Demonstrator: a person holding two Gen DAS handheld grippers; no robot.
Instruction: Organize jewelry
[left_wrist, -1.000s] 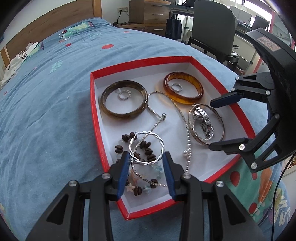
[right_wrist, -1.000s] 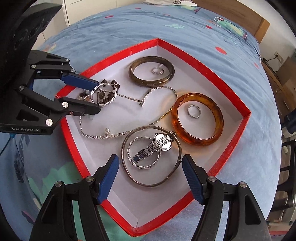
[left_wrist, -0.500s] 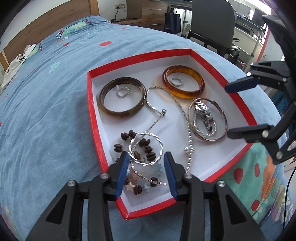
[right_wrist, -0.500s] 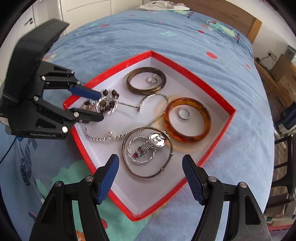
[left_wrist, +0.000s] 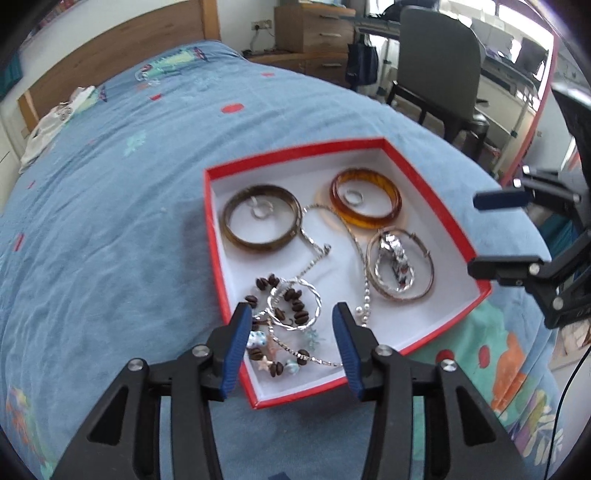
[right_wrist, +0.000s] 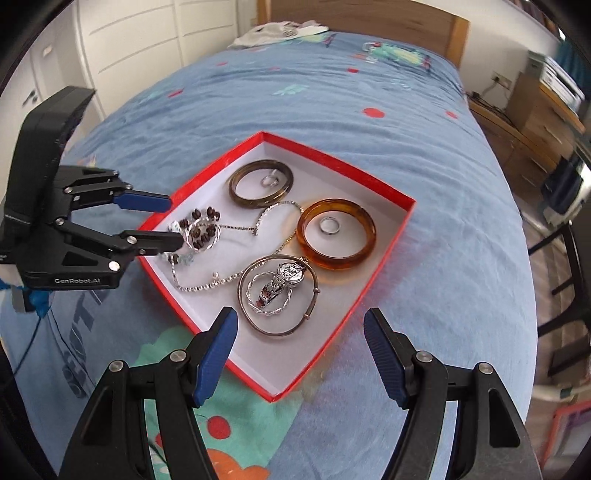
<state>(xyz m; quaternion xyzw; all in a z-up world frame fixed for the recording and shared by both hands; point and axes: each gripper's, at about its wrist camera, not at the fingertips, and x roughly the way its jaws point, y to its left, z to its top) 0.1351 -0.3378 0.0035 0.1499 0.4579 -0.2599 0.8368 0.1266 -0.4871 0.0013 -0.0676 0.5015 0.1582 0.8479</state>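
A red-rimmed white box (left_wrist: 212, 236) (right_wrist: 397, 236) lies on the blue bed. It holds a dark bangle (left_wrist: 261, 218) (right_wrist: 260, 184) with a ring inside, an amber bangle (left_wrist: 365, 198) (right_wrist: 336, 233) with a ring inside, a thin bangle around a watch (left_wrist: 399, 263) (right_wrist: 277, 293), a silver chain (right_wrist: 275, 210), a twisted silver bracelet (left_wrist: 294, 304) (right_wrist: 201, 233) and a brown bead bracelet (left_wrist: 264, 286). My left gripper (left_wrist: 291, 325) (right_wrist: 168, 221) is open above the box's near corner, over the twisted bracelet. My right gripper (right_wrist: 301, 341) (left_wrist: 476, 229) is open and empty, above the box's edge.
A wooden headboard (right_wrist: 369, 18) and white cloth (left_wrist: 55, 122) are at the bed's far end. An office chair (left_wrist: 439, 66), desk and drawers (left_wrist: 310, 33) stand beside the bed. A cupboard (right_wrist: 122, 44) is on the other side.
Both grippers have pulled up and back from the box, so it looks smaller. The left jaws have opened wider. The jewelry has stayed in place.
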